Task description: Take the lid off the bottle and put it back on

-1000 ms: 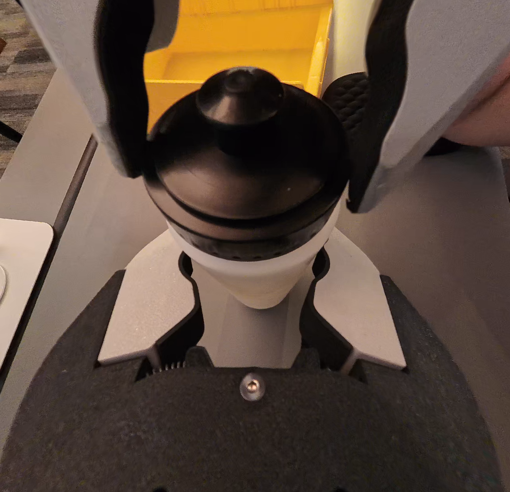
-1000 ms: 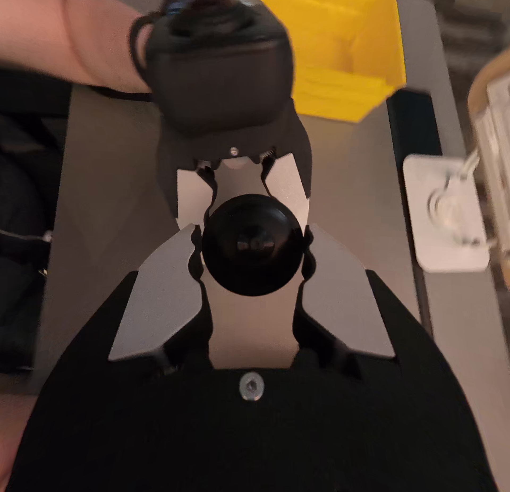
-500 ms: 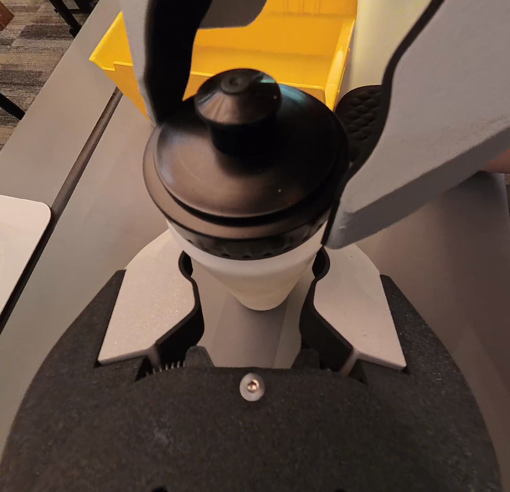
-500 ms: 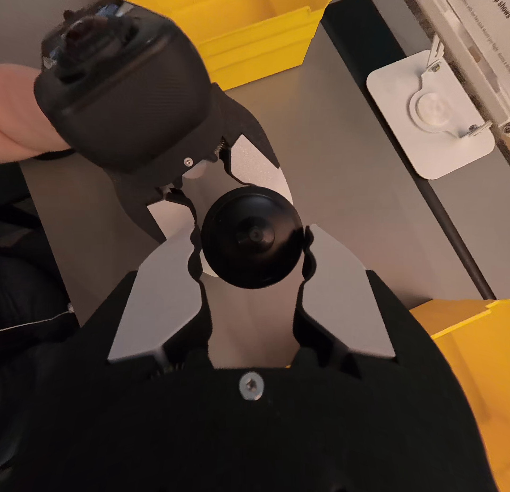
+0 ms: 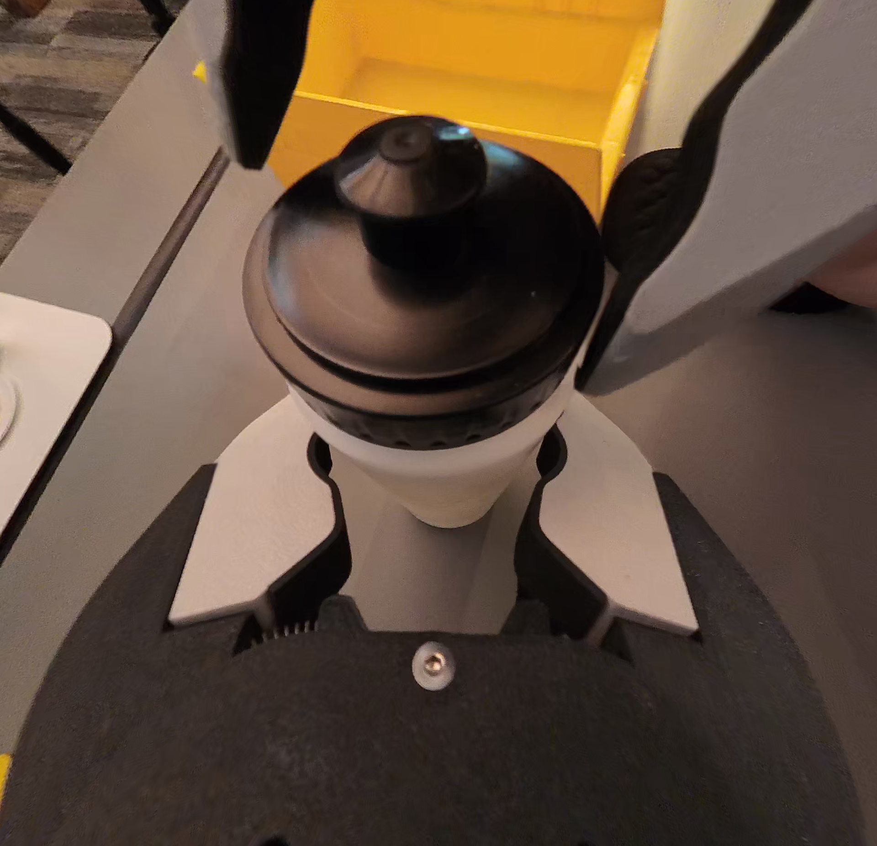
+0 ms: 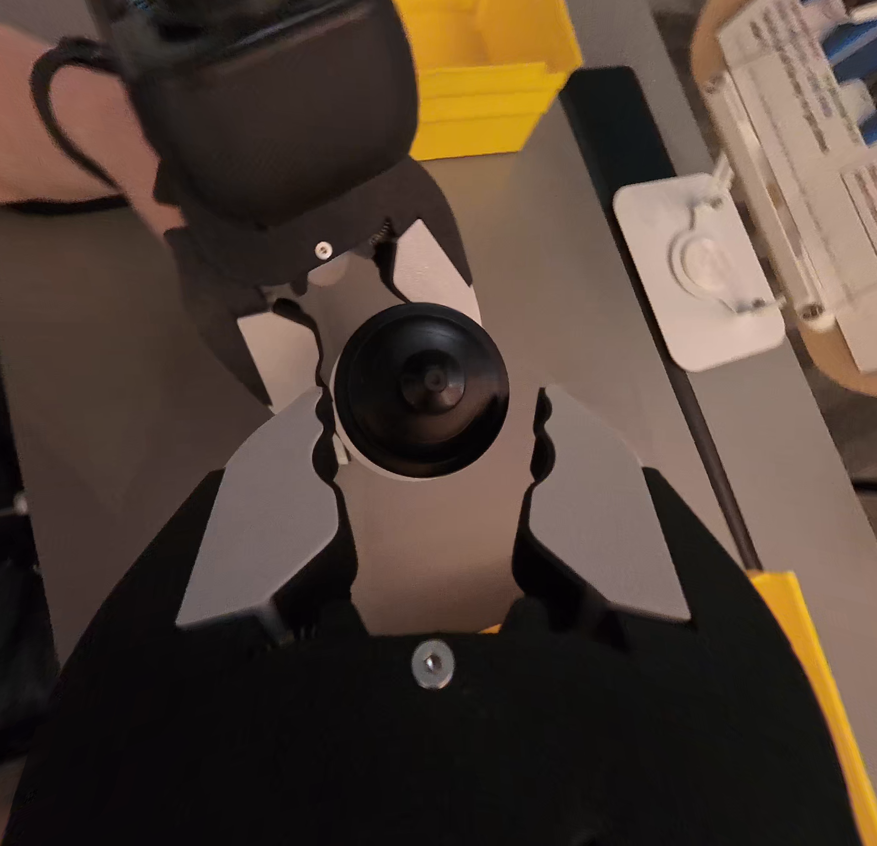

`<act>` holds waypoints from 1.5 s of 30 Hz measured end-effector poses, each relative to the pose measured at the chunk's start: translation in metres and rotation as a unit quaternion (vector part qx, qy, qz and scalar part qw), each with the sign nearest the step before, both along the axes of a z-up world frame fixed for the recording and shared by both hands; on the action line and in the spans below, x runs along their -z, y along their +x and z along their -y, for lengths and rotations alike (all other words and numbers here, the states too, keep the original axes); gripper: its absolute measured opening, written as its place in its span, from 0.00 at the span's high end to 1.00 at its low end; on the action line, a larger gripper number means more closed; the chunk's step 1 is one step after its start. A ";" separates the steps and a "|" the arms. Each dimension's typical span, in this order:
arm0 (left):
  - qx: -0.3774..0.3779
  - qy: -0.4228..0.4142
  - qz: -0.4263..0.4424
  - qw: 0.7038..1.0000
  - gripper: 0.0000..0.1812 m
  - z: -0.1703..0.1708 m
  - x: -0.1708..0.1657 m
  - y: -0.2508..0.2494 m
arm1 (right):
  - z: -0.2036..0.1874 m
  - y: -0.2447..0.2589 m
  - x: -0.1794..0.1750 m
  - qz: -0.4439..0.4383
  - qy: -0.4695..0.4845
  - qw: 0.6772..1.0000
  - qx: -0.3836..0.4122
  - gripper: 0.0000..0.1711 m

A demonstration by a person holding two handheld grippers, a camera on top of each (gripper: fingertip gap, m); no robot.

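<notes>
A white bottle (image 5: pixel 441 481) stands upright on the grey table with its black spouted lid (image 5: pixel 417 301) on top. My left gripper (image 5: pixel 434 462) is shut on the bottle's body just below the lid; its fingertips are hidden under the lid's rim. In the right wrist view I look straight down on the lid (image 6: pixel 422 391). My right gripper (image 6: pixel 432 396) is open around it, with a clear gap at the right finger (image 6: pixel 583 467) and the left finger (image 6: pixel 280 467) close to the bottle's edge. The right gripper's fingers (image 5: pixel 251 87) also show above the lid in the left wrist view.
A yellow bin (image 5: pixel 474 64) stands just behind the bottle and shows in the right wrist view (image 6: pixel 479 92). Another yellow bin (image 6: pixel 802 690) is at the near right. A white clip plate (image 6: pixel 697 272) and a paper sign stand (image 6: pixel 797 111) lie right. A hand (image 6: pixel 42 135) holds the left gripper. The grippers' ends are close to 7 cm from one another.
My right gripper was shut on the lid, turned around it, and has now opened, its fingers spread off the lid. My left gripper keeps its hold on the bottle.
</notes>
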State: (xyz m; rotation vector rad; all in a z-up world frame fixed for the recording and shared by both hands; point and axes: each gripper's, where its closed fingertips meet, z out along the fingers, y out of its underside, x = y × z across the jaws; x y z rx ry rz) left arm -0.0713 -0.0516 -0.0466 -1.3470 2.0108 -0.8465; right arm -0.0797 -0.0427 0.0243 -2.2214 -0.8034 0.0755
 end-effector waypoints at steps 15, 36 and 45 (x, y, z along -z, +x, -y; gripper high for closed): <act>0.052 0.058 -0.010 0.997 0.52 0.013 0.000 -0.009 | 0.021 -0.020 0.005 0.010 0.030 0.980 -0.195 0.56; 0.048 0.064 -0.021 0.997 0.53 0.009 0.001 -0.012 | 0.019 -0.021 0.005 -0.019 0.005 0.985 -0.172 0.57; 0.021 0.044 -0.027 0.998 0.53 0.002 0.002 -0.010 | 0.006 -0.017 0.001 -0.049 -0.036 0.998 0.004 0.57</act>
